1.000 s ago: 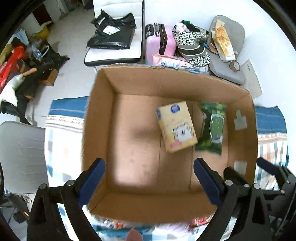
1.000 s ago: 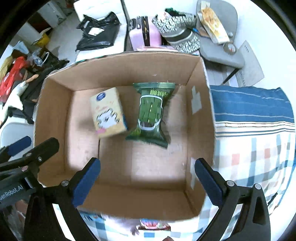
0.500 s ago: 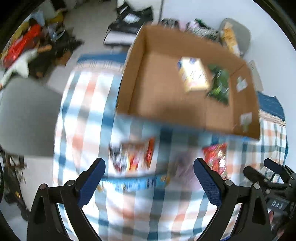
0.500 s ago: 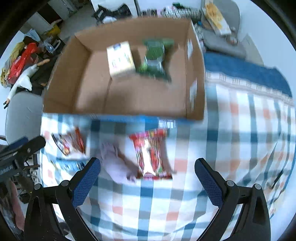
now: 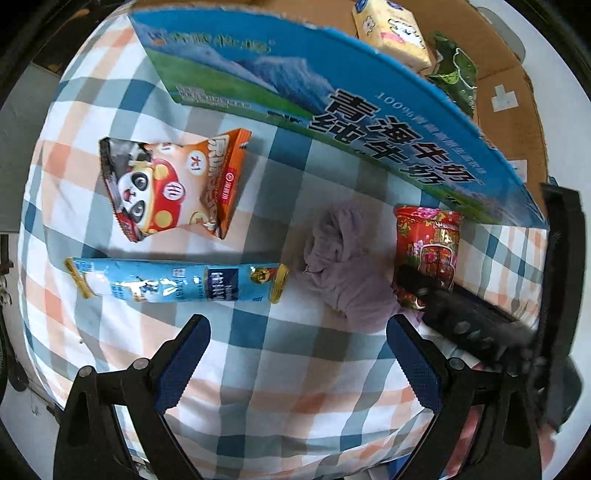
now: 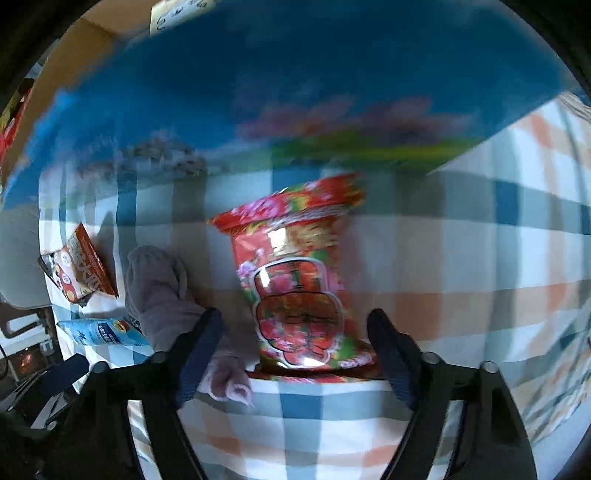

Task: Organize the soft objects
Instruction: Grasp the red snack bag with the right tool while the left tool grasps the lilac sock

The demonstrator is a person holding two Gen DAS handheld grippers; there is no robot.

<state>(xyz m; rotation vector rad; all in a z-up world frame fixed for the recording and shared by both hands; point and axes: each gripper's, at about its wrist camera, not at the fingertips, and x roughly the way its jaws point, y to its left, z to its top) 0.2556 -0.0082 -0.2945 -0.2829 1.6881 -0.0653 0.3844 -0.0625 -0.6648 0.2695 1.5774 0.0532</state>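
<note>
Red and flowery, the snack packet (image 6: pixel 295 280) lay flat on the checked cloth (image 6: pixel 461 258), and its near end sat between the two blue-padded fingers of the right gripper (image 6: pixel 295 350). The jaws stood wide apart on both sides of the packet and did not press it. In the left wrist view the same red packet (image 5: pixel 428 240) lay just in front of the printed blue wall of the cardboard box (image 5: pixel 332 92), and a dark finger of the right gripper (image 5: pixel 454 306) covered its lower corner.

Just beside the packet, on its left, lay a crumpled lilac cloth (image 5: pixel 343 258), touching or almost touching it. The left gripper (image 5: pixel 295 362) hung over bare cloth with its jaws open and held nothing. Further left lay a long light-blue packet (image 5: pixel 177 284), and behind it an orange packet with a panda face (image 5: pixel 170 188), well apart from the red one.

Inside the box were a pale yellow pack (image 5: pixel 391 29) and a green packet (image 5: pixel 454 74), side by side. The right wrist view was blurred, so the print on the box could not be read there.
</note>
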